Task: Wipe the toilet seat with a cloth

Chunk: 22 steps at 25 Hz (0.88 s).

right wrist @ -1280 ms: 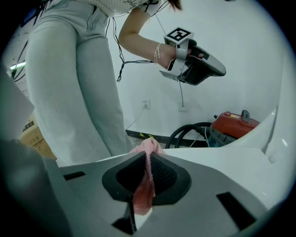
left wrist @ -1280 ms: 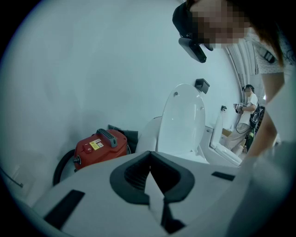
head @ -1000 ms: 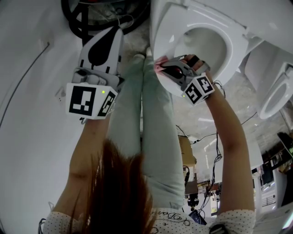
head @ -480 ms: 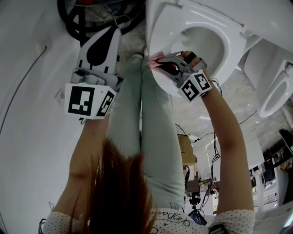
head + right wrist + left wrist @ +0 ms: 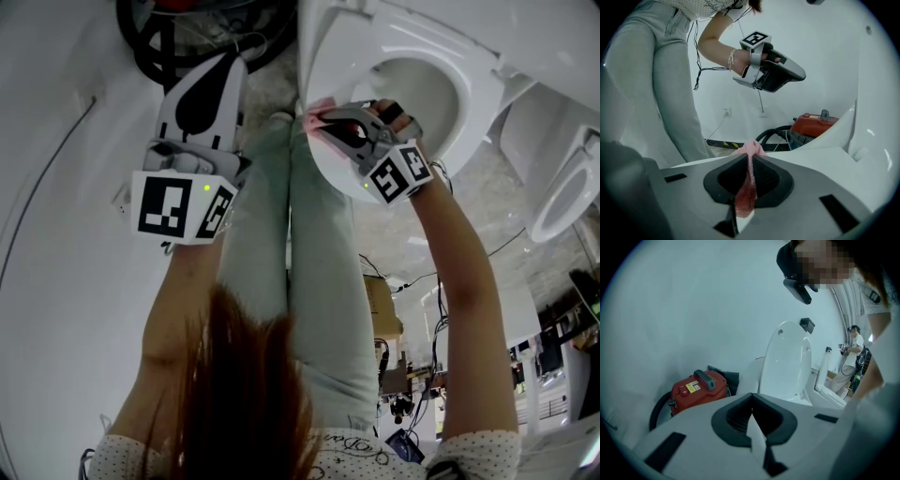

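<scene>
The white toilet seat (image 5: pixel 328 169) rings the bowl at the top of the head view. My right gripper (image 5: pixel 323 120) is shut on a pink cloth (image 5: pixel 314 114) and presses it against the seat's front left rim. In the right gripper view the pink cloth (image 5: pixel 749 183) runs between the closed jaws of the right gripper (image 5: pixel 749 161), with the seat (image 5: pixel 820 154) just past them. My left gripper (image 5: pixel 225 70) hangs left of the toilet, away from it, shut with nothing in it. The left gripper (image 5: pixel 752 411) also shows shut and empty in its own view.
A red vacuum cleaner (image 5: pixel 699 387) with a black hose (image 5: pixel 150 42) stands on the floor left of the toilet. The raised lid (image 5: pixel 786 364) stands behind the bowl. A second toilet (image 5: pixel 562 187) is at the right. My legs (image 5: pixel 300 244) stand before the bowl. Another person (image 5: pixel 848 357) stands far off.
My right gripper has slid the pink cloth leftward along the front rim of the seat. The left gripper has stayed almost still.
</scene>
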Each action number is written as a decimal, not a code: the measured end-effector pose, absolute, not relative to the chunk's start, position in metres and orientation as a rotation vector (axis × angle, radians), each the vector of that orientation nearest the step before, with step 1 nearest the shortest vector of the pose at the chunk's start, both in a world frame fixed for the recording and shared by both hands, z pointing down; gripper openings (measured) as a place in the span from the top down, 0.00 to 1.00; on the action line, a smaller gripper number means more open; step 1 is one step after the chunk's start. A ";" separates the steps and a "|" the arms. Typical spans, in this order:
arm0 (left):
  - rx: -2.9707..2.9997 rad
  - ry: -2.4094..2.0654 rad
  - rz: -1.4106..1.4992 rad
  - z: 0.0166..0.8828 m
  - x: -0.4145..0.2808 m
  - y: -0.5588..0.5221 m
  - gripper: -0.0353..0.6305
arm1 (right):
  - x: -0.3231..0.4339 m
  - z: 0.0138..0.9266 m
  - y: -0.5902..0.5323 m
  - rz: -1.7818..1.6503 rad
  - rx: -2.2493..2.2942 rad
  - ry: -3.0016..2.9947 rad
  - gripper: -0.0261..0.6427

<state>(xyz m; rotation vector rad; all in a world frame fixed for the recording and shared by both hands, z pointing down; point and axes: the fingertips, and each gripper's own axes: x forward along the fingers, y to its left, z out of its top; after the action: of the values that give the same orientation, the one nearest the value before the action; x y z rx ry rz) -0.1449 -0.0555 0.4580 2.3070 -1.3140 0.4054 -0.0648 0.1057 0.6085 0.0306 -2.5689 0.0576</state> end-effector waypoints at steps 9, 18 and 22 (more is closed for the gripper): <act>2.301 -1.299 0.419 0.464 -0.143 -0.055 0.94 | -0.069 0.606 0.081 0.096 0.147 -2.581 0.90; 2.310 -1.288 0.420 0.465 -0.144 -0.055 0.94 | -0.072 0.603 0.051 0.096 0.269 -2.600 0.90; 2.311 -1.284 0.420 0.466 -0.144 -0.057 0.94 | -0.071 0.603 0.037 0.100 0.329 -2.601 0.90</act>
<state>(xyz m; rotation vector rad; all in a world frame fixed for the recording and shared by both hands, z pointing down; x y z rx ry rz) -0.1443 -0.0574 0.4661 2.3111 -1.2839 0.4201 -0.0707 0.0374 0.6028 0.3292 -2.6009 0.0999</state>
